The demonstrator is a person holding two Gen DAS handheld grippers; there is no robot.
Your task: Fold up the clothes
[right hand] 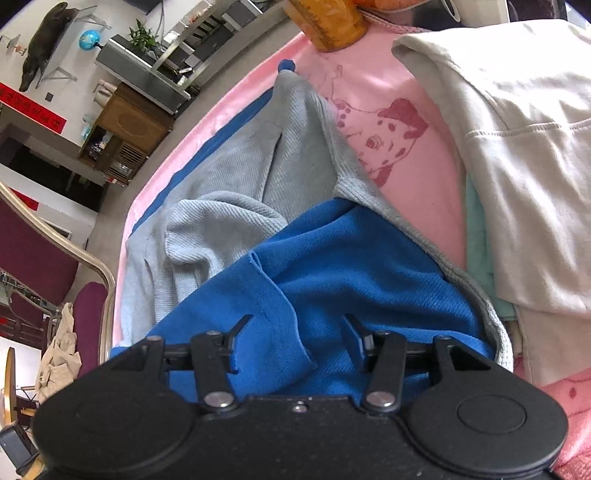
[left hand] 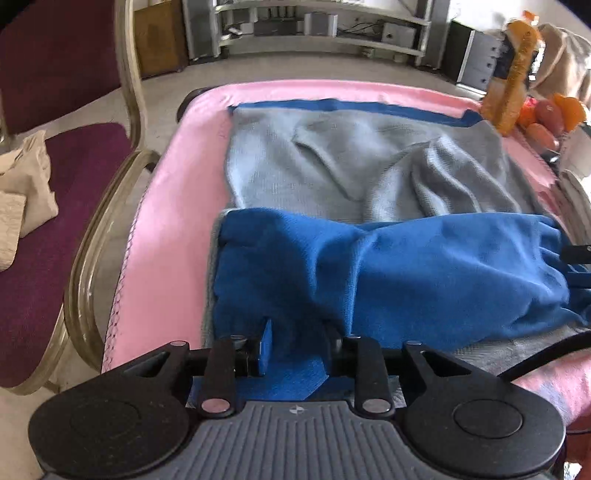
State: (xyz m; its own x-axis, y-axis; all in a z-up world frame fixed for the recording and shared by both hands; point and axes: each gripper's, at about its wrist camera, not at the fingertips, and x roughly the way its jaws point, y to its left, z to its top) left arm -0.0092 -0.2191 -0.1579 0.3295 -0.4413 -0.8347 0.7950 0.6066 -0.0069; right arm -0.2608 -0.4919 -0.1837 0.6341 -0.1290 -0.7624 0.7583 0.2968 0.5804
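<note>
A grey and blue garment (left hand: pixel 332 166) lies spread on a pink blanket (left hand: pixel 173 221). Its near part is turned over, blue side (left hand: pixel 388 266) up. My left gripper (left hand: pixel 297 343) is open; blue cloth runs between its fingers at the garment's near edge. In the right wrist view the same garment (right hand: pixel 240 177) shows, with the blue fold (right hand: pixel 351 266) under my right gripper (right hand: pixel 295 332). The right gripper is open, its fingers spread over the blue cloth. The fingertips of both grippers are partly hidden in cloth.
A maroon chair (left hand: pixel 55 184) with beige cloth on its seat stands to the left. An orange plush toy (left hand: pixel 513 74) and fruit sit at the far right. A stack of folded pale clothes (right hand: pixel 517 147) lies on the blanket to the right. An orange container (right hand: pixel 328 26) stands at the far edge.
</note>
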